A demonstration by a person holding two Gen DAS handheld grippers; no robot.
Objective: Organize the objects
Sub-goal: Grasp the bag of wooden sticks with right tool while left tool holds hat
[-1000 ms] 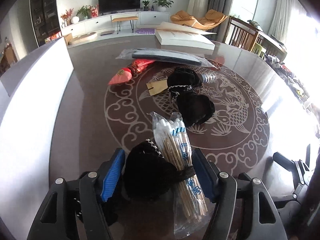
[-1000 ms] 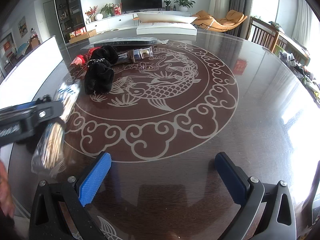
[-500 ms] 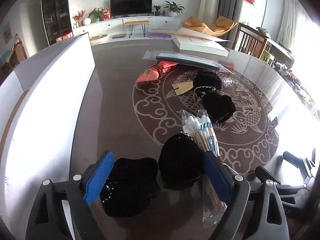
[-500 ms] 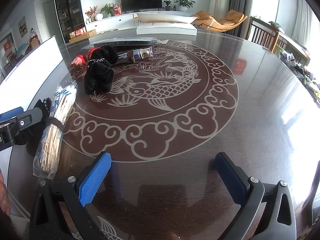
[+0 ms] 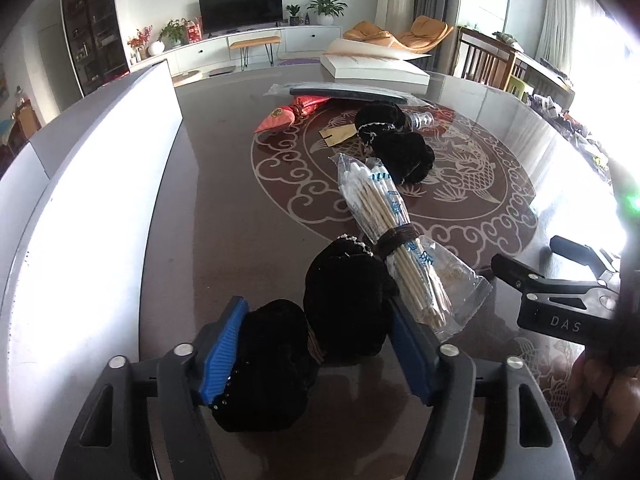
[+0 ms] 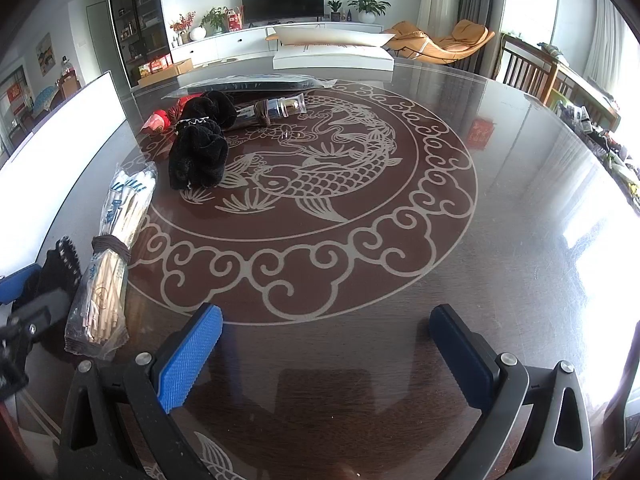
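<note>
Since a second ago the left gripper [image 5: 316,348] has let go of the swab bundle and backed off toward the white box wall. Now its jaws are at mid width, bracketing two black velvet scrunchies [image 5: 304,336]; the blue pads touch the fabric, but I can't tell if they are clamping or just resting there.

Cotton swab pack [image 5: 394,240], tied with a brown band, lies on the table [image 5: 224,208] just right of the scrunchies. Its long axis runs away from the left gripper, tips far, stick ends near.

Right gripper [image 6: 326,354] is wide, nothing between the jaws, hovering over bare table. The swabs sit to its left.

Judgement: the left gripper is nearer. Another black scrunchie pile [image 6: 198,148], a bottle [image 6: 276,109] and a red packet [image 5: 292,114] are further out.
</note>
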